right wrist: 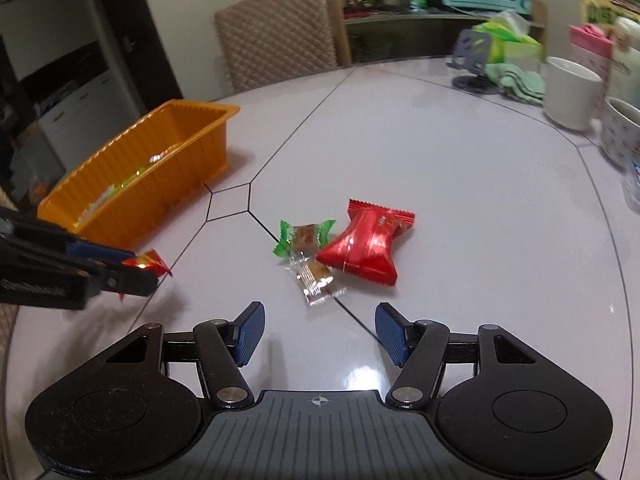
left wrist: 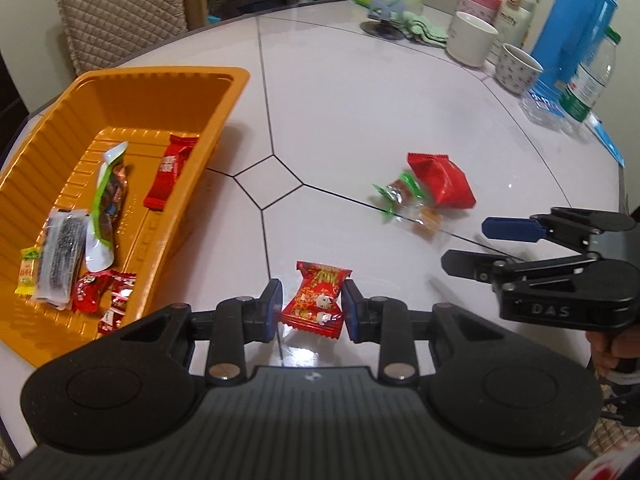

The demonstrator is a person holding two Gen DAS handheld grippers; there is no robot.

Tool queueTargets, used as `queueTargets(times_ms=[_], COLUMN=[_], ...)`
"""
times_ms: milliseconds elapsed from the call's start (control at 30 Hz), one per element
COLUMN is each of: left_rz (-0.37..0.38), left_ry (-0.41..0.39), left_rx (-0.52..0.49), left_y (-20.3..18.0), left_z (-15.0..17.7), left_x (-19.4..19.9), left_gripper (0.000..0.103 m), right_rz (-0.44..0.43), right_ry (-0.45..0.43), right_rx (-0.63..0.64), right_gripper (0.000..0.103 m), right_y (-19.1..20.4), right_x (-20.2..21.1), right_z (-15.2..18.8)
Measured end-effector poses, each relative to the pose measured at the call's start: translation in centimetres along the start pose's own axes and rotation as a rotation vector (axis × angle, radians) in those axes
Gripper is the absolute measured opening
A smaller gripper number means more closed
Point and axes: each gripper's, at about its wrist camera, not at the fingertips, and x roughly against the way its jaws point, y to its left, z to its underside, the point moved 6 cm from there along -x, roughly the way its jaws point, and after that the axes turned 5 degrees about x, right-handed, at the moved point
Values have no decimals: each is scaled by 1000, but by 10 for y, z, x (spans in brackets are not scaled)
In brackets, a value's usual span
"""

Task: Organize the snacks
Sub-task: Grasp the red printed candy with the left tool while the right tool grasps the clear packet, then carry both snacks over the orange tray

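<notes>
The white worktop (left wrist: 360, 92) carried an orange plastic tray (left wrist: 132, 92) up and to the left of the left gripper (left wrist: 312, 310), already holding several wrapped snacks, among them a flat red packet (left wrist: 170, 172) and a green-and-white pouch (left wrist: 106, 208). The left gripper's fingers (left wrist: 272, 308) were closed on a small red candy (left wrist: 318, 306), pinching its printed wrapper from both sides, and in the right wrist view that candy appeared lifted off the surface, just short of the tray's near wall. To finish this step well, the candy probably needed carrying clear over the tray's ribbed rim before letting go, low enough that it would not bounce out, and dropped onto a bare patch of the floor rather than onto the heap at the near end. The right gripper (right wrist: 320, 334) stood with its fingers (right wrist: 250, 332) apart and nothing between them. Ahead of those fingers lay three loose snacks close together: a larger red pillow packet (right wrist: 366, 242) slightly to the right, a green-ended candy (right wrist: 304, 236) touching its left side, and a clear-wrapped brown sweet (right wrist: 314, 278) nearest the fingers, almost centred between them, likely the easiest next pick.
</notes>
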Motion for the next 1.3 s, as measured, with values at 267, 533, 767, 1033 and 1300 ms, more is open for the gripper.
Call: queueTargets(times_ms=[267, 533, 767, 1033, 1300], left_rz=[-20, -29, -31, -33, -21], left_ry=[-11, -17, -15, -19, -34], left_rx=[34, 57, 63, 57, 58], left_y=[6, 9, 7, 6, 6], left_z=[-3, -5, -3, -1, 4], left_x=[3, 6, 7, 10, 20], left_gripper=[29, 29, 29, 29, 29], right_rz=[-10, 33, 46, 62, 33], right_ry=[6, -1, 11, 30, 44], right_rx=[108, 211, 249, 221, 176], right_gripper=[53, 39, 23, 22, 22], right_y=[6, 14, 20, 23, 30], right_x=[-24, -36, -36, -35, -25], right_z=[-6, -12, -11, -13, -9])
